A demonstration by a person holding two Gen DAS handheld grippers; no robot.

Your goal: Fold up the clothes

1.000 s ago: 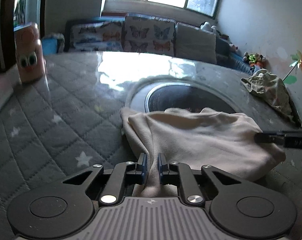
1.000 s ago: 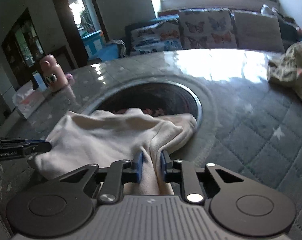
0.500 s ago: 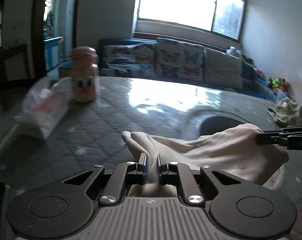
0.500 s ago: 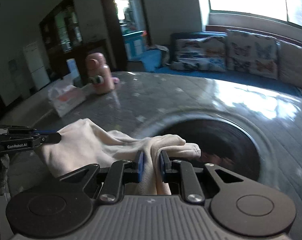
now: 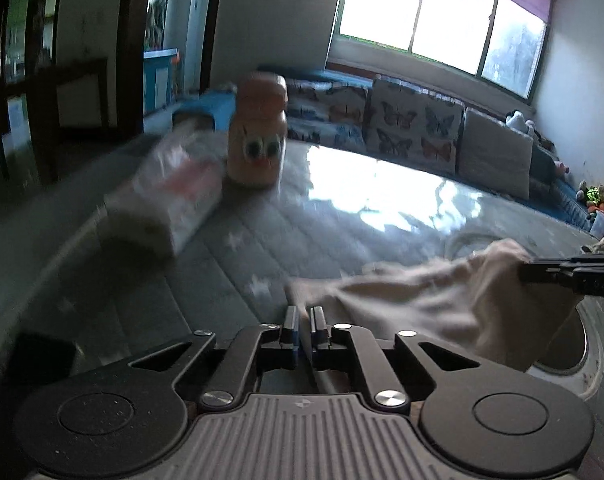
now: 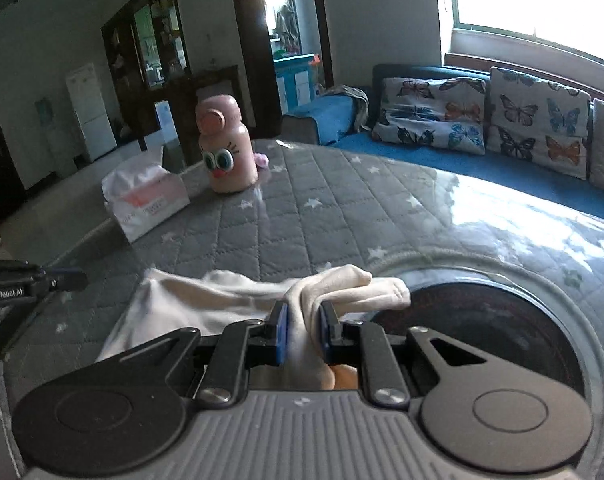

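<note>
Gripping a cream garment (image 5: 434, 304) at its near corner, left gripper (image 5: 304, 322) with jaws pressed nearly together on a thin pinch of cloth, seen from the left wrist; cloth stretched off to the right and lifted clear of the quilted grey table cover (image 5: 206, 280), its far corner caught by the right gripper (image 5: 542, 274) at the frame's edge, whose jaws are too dark there to read; blurred behind, a pink bottle with cartoon eyes (image 5: 258, 140) and a tissue pack (image 5: 170, 200), and at lower right the rim of a round dark inset (image 5: 582, 356) in the tabletop. Seen from the right wrist, clamped around a thicker bunch of the same cream garment (image 6: 230, 304), right gripper (image 6: 304, 332) with blue pads held apart only by the fabric between them; a rolled edge spilling forward over the round dark inset (image 6: 502, 320), the rest sagging leftward toward the left gripper (image 6: 62, 280), visible only as a dark tip. Pink bottle (image 6: 224, 148) and tissue pack (image 6: 146, 196) standing well apart from the cloth; butterfly cushions (image 6: 482, 112) lining a blue sofa beyond. Judged early in the fold: garment held up by two corners, bunched and creased, no flat panel or finished crease visible; laying it out, smoothing and every fold apparently left to do.
</note>
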